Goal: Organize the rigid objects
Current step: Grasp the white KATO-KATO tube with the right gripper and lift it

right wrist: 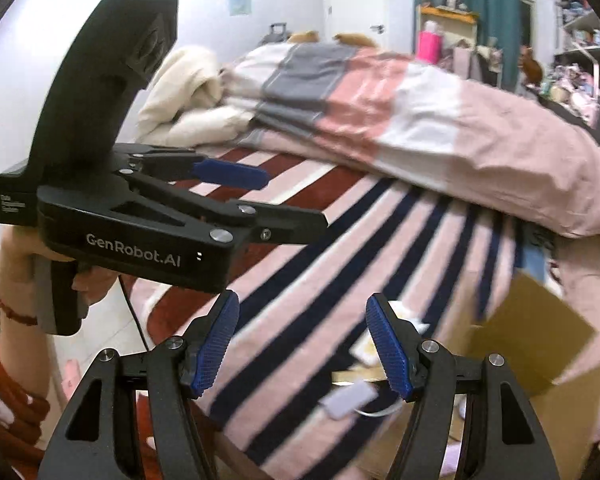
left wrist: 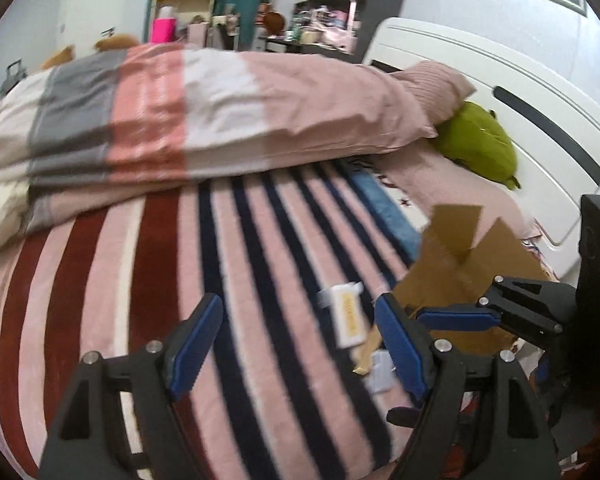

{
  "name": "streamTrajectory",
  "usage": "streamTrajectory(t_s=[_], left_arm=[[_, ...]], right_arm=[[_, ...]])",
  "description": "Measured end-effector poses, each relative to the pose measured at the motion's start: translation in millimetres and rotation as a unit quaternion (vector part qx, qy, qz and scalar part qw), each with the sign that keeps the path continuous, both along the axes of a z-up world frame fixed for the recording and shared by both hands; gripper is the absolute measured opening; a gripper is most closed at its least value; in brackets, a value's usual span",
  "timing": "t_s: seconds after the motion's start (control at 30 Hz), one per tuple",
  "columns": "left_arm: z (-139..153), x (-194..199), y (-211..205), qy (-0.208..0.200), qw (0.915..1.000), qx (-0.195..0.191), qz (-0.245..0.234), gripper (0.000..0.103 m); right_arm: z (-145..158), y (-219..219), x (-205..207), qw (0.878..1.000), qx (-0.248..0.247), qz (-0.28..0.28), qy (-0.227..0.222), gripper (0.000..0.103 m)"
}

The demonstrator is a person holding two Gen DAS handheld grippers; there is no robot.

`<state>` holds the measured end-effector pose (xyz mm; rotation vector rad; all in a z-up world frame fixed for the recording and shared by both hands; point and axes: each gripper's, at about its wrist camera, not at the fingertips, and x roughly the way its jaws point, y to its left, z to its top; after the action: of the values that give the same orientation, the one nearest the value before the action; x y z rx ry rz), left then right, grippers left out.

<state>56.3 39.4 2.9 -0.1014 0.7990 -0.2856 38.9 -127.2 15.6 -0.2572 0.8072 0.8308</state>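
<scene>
We see a small white rectangular box with a yellow label (left wrist: 347, 314) lying on the striped blanket (left wrist: 220, 264); left gripper (left wrist: 300, 344) and right gripper (right wrist: 301, 346) both spread wide, empty.

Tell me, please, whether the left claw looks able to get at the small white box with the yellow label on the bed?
Probably yes. The left claw is open and empty, and the white box lies uncovered on the striped blanket just ahead of its right finger. The cardboard box beside it is close but doesn't cover it.
</scene>
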Motion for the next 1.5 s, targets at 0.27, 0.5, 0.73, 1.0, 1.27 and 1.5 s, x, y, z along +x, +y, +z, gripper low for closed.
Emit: streamTrajectory(t_s=[0.27, 0.5, 0.73, 1.0, 1.27, 1.5], left_arm=[[-58.8, -10.7, 52.4, 0.018, 0.9988, -0.027, 0.037, 0.076], [-85.4, -10.8, 61.0, 0.036, 0.9981, -0.041, 0.028, 0.076], [-91.8, -8.5, 60.9, 0.041, 0.9976, -0.05, 0.025, 0.076], [-89.5, -14.0, 62.0, 0.041, 0.9978, -0.042, 0.031, 0.077], [-86.3, -19.1, 60.3, 0.043, 0.998, -0.037, 0.029, 0.077], [-91.1, -24.9, 55.6, 0.058, 0.9974, -0.032, 0.03, 0.077]], right_arm=[[-73.0, 42.0, 13.8, 0.997, -0.033, -0.015, 0.067, 0.063], [-126.4, 19.7, 47.6, 0.984, -0.092, -0.138, 0.071, 0.063], [-141.1, -4.8, 76.1, 0.969, -0.092, -0.225, 0.048, 0.06], [-156.1, 3.5, 92.5, 0.965, -0.111, -0.235, 0.039, 0.033], [-152.9, 43.3, 61.6, 0.989, -0.076, -0.081, 0.1, 0.032], [-160.7, 51.7, 51.6, 0.991, -0.088, -0.064, 0.077, 0.031]])
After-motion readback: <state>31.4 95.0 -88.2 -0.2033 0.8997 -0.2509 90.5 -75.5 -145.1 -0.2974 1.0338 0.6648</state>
